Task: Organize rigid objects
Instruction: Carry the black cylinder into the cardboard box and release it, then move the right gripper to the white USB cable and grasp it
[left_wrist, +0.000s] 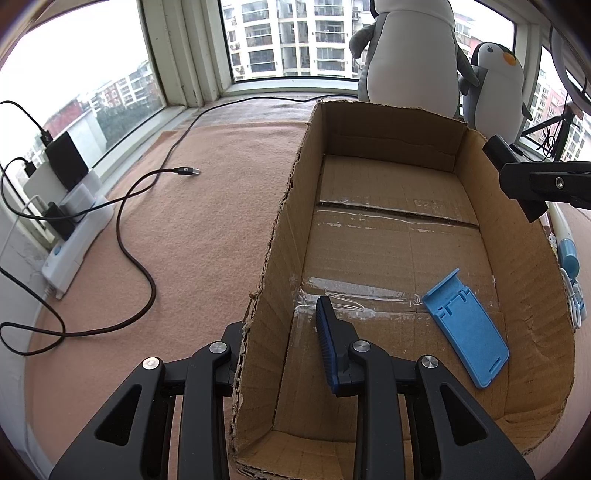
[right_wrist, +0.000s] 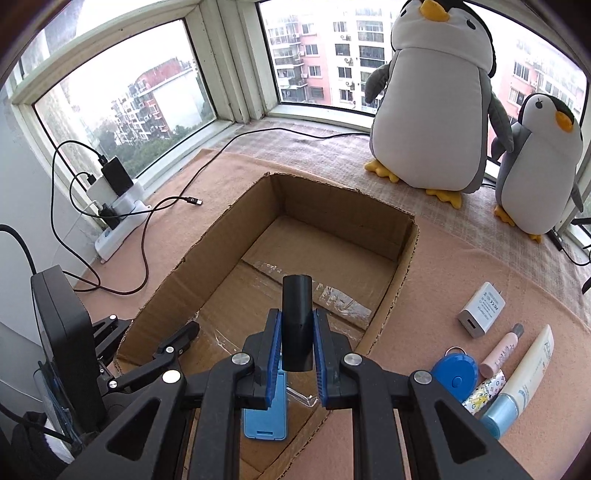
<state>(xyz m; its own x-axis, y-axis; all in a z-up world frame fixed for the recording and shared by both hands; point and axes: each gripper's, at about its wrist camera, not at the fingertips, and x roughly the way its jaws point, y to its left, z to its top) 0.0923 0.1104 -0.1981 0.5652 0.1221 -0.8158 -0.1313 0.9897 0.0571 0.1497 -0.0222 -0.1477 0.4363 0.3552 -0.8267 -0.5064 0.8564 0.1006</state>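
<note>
An open cardboard box (left_wrist: 291, 229) (right_wrist: 406, 258) sits on the tan mat. A blue phone stand (left_wrist: 465, 328) lies flat on its floor; in the right wrist view it (right_wrist: 264, 417) shows under my fingers. My left gripper (left_wrist: 284, 332) straddles the box's left wall, one finger inside and one outside, apparently clamped on it. My right gripper (right_wrist: 295, 339) is shut on a black cylinder (right_wrist: 297, 325) and holds it above the box. In the left wrist view the right gripper (left_wrist: 517, 173) shows at the box's right wall.
Right of the box lie a white charger (right_wrist: 482, 308), a blue tape measure (right_wrist: 454, 373), a pink tube (right_wrist: 500, 350) and a white tube with a blue cap (right_wrist: 524, 380). Two plush penguins (right_wrist: 436, 99) stand at the window. A power strip (right_wrist: 118, 221) and cables (left_wrist: 136, 258) lie left.
</note>
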